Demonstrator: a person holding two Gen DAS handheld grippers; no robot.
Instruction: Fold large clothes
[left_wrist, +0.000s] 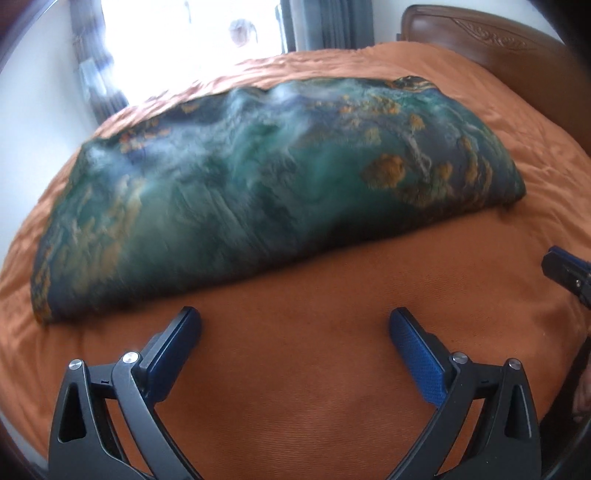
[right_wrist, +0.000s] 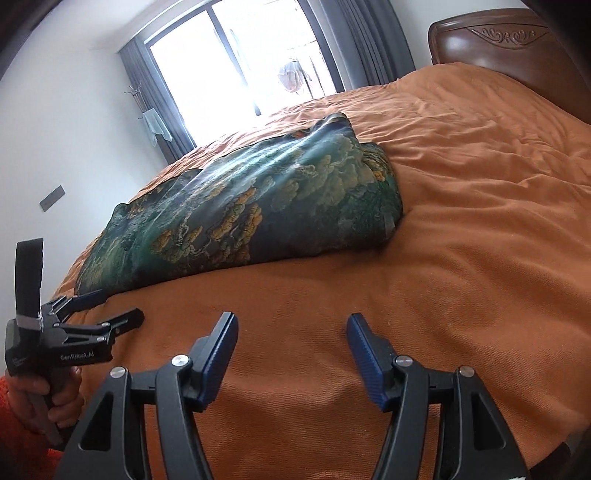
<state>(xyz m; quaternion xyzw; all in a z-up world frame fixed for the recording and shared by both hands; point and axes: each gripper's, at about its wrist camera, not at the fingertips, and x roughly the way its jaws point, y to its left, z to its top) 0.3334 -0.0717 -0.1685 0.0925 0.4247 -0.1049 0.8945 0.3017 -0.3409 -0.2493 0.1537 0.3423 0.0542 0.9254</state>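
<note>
A large green and blue garment with orange and gold print (left_wrist: 258, 184) lies folded into a long band across the orange bed; in the right wrist view the garment (right_wrist: 266, 206) runs from the near left to the far middle. My left gripper (left_wrist: 295, 325) hovers open over bare bedspread, just short of the garment's near edge, with nothing between its fingers. From the right wrist view the left gripper (right_wrist: 116, 308) is at the garment's near left corner, held by a hand (right_wrist: 40, 398). My right gripper (right_wrist: 291, 328) stands open over the bedspread, clear of the garment.
An orange bedspread (right_wrist: 461, 221) covers the whole bed. A carved dark wooden headboard (right_wrist: 498, 40) stands at the far right. Behind the bed are a bright window (right_wrist: 236, 62) with grey curtains and a white wall. The tip of the right gripper (left_wrist: 569, 273) shows at the right edge.
</note>
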